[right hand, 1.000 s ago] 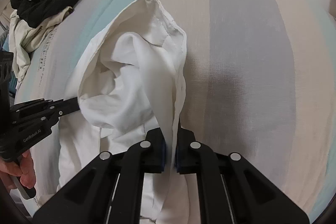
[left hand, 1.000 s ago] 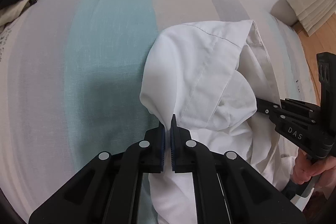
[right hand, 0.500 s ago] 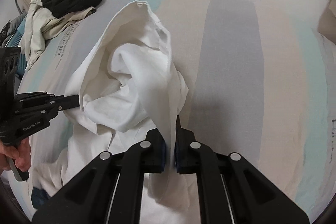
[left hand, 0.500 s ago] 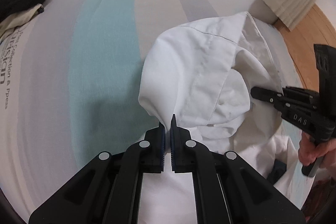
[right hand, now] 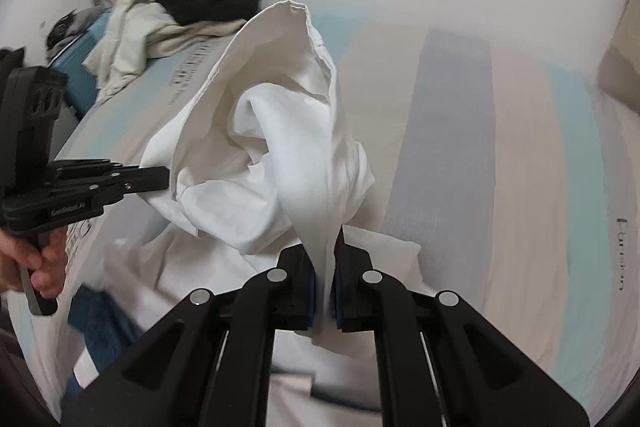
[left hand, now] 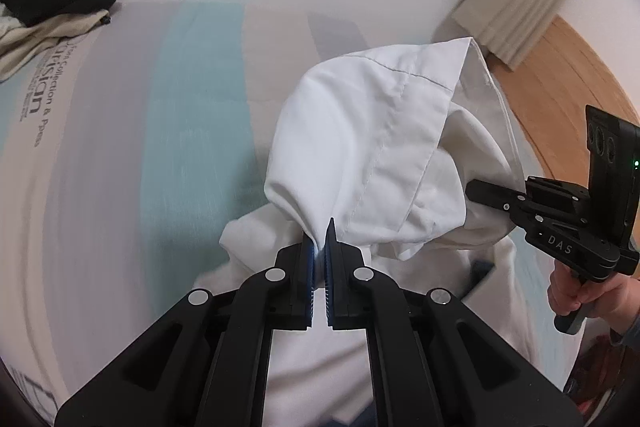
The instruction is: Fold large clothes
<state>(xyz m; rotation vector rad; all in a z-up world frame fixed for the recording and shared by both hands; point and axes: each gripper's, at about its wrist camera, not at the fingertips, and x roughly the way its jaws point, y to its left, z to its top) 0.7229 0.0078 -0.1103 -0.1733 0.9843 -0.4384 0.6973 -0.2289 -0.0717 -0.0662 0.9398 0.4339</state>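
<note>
Claws L (left hand: pixel 319 235) & R (right hand: pixel 333 247) pinch white garment (left hand: pixel 360 147) edges over striped bedsheet (left hand: pixel 192 99)

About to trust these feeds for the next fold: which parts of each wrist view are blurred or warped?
Left wrist view: the white cotton garment and the left gripper clamping it are sharp; the striped bed cover streaks with motion blur; the edges bow. Right wrist view: the black and cream clothes pile smears, as does the cover's far right; the right gripper stays crisp.
</note>
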